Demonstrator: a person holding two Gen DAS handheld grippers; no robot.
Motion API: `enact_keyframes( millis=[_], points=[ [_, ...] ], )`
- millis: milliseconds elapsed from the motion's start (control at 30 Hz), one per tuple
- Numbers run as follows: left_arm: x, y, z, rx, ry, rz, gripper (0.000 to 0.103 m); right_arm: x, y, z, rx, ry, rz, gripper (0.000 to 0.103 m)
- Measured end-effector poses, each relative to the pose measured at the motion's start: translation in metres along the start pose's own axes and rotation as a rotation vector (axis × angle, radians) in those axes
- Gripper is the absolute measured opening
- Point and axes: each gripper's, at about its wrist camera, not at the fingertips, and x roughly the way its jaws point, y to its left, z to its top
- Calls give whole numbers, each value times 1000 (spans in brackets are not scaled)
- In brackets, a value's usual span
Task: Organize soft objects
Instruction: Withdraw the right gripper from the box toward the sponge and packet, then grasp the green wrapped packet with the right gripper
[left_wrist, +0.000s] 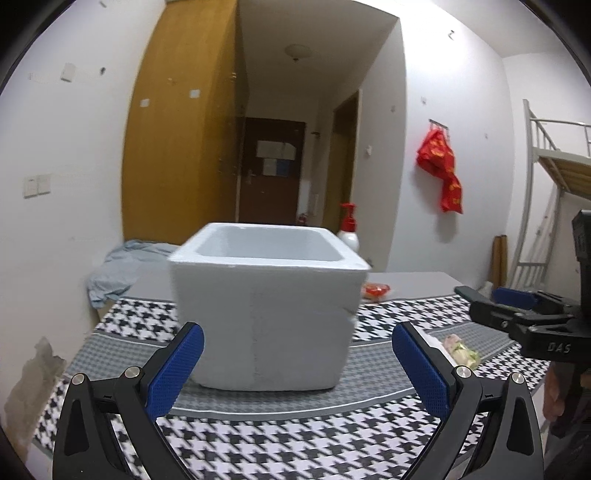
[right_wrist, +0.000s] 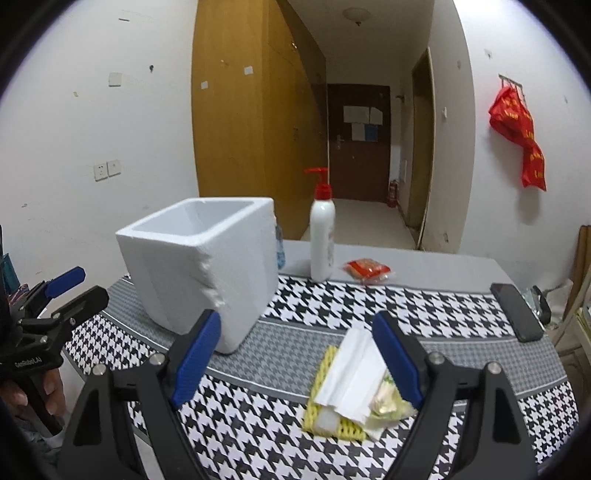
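Observation:
A white foam box (left_wrist: 266, 302) stands open-topped on the houndstooth cloth, seen again from the side as the foam box (right_wrist: 207, 266) with a chipped corner. My left gripper (left_wrist: 297, 363) is open just in front of it, blue pads apart and empty. My right gripper (right_wrist: 295, 356) is open and hovers near a small pile: white tissue (right_wrist: 351, 376) over a yellow foam net (right_wrist: 325, 417) and a pale green wrapped item (right_wrist: 388, 402). The right pad overlaps the pile's edge in the picture; whether it touches I cannot tell. In the left wrist view the pile (left_wrist: 461, 350) peeks out behind the right finger.
A white pump bottle with a red top (right_wrist: 322, 240) and a red packet (right_wrist: 367, 271) sit behind the box. A black phone (right_wrist: 517, 312) lies at the table's right edge. A blue-grey cloth (left_wrist: 114, 273) is bunched at the back left by the wall.

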Motion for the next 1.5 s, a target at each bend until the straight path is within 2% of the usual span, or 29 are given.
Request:
enact_keyframes(
  millis=[233,333,467,700,767,1000,1167,1433,1500],
  points=[
    [19,-25,-3,31,37,-67,102,4,-18,-11,13,28,-16,87],
    [26,-32,-4,35,46,-80,102,11,-24,-16,9,59,-9,71],
    [36,-38,-7,33,58,-79,102,26,-30,-24,16,108,5,65],
    [47,-47,-16,44,97,-86,102,38,-53,-37,55,162,-45,64],
    [50,-51,-17,48,107,-91,102,43,-61,-41,72,185,-57,59],
    [59,-59,-20,51,128,-87,102,60,-83,-53,120,264,-85,59],
    [65,-64,-21,54,144,-83,102,70,-91,-58,135,307,-84,59],
    [69,-76,-20,76,159,-75,102,75,-96,-66,163,328,-48,59],
    [70,-79,-20,80,163,-73,102,75,-96,-67,164,328,-35,52]
  ],
)
